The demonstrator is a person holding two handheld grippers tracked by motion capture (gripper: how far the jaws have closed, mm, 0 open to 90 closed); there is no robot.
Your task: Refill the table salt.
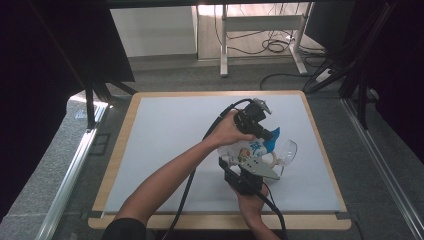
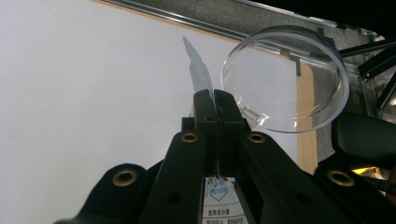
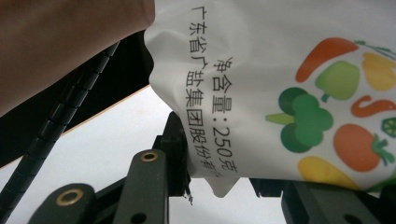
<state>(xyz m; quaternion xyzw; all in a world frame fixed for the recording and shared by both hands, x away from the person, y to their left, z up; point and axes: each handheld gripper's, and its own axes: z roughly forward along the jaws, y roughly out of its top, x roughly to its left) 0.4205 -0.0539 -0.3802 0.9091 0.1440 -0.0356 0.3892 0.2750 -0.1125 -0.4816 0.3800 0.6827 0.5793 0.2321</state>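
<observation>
A white pouch (image 1: 247, 150) with a blue top, printed with vegetables and black text (image 3: 280, 70), hangs above the white table (image 1: 170, 140) between both grippers. My left gripper (image 1: 266, 134) comes from the upper left and is shut on the pouch's thin upper edge (image 2: 198, 70), jaws (image 2: 215, 100) pressed together on it. My right gripper (image 1: 241, 161) comes from below, and its jaws (image 3: 224, 182) clamp the pouch's lower body. A clear round bowl (image 1: 287, 150) sits right of the pouch, just past the left jaws (image 2: 285, 79).
The table has a wooden rim (image 1: 320, 145), close to the bowl on the right. Gripper cables trail toward the front edge (image 1: 187, 195). Behind the table stand white desk legs (image 1: 223, 45) and floor cables (image 1: 272, 47). Dark stands flank both sides.
</observation>
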